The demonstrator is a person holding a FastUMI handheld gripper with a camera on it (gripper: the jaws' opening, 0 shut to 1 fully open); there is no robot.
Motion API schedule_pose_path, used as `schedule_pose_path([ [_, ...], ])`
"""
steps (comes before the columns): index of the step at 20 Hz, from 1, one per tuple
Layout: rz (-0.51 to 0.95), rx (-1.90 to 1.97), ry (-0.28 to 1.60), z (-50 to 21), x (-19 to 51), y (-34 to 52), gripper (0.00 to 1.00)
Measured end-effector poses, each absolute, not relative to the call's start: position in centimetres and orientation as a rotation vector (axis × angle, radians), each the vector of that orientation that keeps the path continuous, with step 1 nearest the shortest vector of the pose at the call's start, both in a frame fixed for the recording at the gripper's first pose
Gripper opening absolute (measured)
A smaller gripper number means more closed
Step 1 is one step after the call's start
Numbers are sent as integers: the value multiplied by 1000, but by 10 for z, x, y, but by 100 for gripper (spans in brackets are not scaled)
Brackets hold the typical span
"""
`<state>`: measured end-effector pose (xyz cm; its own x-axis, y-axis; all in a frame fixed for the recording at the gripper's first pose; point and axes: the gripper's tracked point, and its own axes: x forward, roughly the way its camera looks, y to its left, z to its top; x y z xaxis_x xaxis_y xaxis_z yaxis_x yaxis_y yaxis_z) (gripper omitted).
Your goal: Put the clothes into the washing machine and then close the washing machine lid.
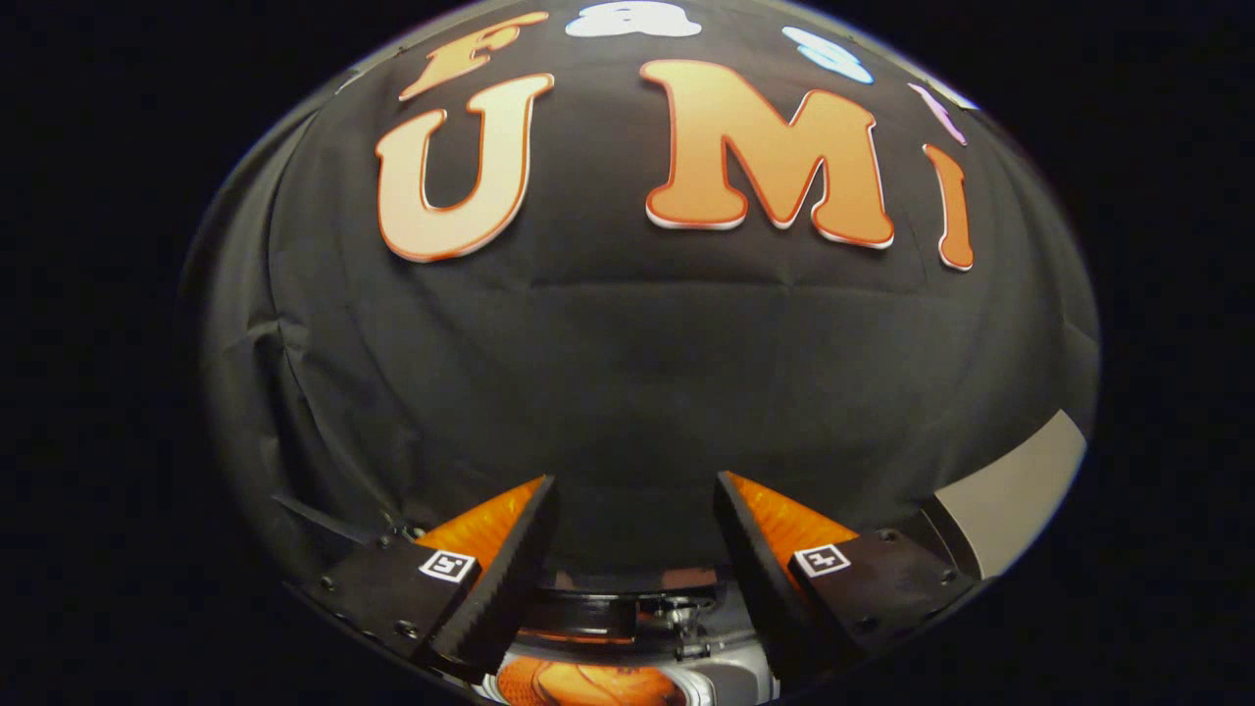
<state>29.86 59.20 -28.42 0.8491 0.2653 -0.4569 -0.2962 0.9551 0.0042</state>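
The gripper (635, 480) hangs with fingers spread and empty, aimed at the booth wall (627, 373), the washing machine (627, 677) glimpsed low between them; no clothes ahead, so a blind reach risks striking the machine.

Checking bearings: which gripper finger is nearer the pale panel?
The right finger, beside the pale panel; the left finger is apart from it. Gripper open, holding nothing.

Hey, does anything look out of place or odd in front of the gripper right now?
Nothing stands out. The gripper is open with nothing between its fingers, facing the black cloth wall, which hangs with ordinary creases. Part of a machine sits low between the fingers, too cropped to judge. A pale panel lies off to one side.
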Motion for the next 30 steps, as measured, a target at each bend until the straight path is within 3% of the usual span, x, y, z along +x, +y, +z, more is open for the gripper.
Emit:
schedule_pose_path([
  [5,325,-27,284,-274,302,590,100],
  [20,323,-37,353,-273,263,576,100],
  [30,348,-47,327,-269,195,555,100],
])
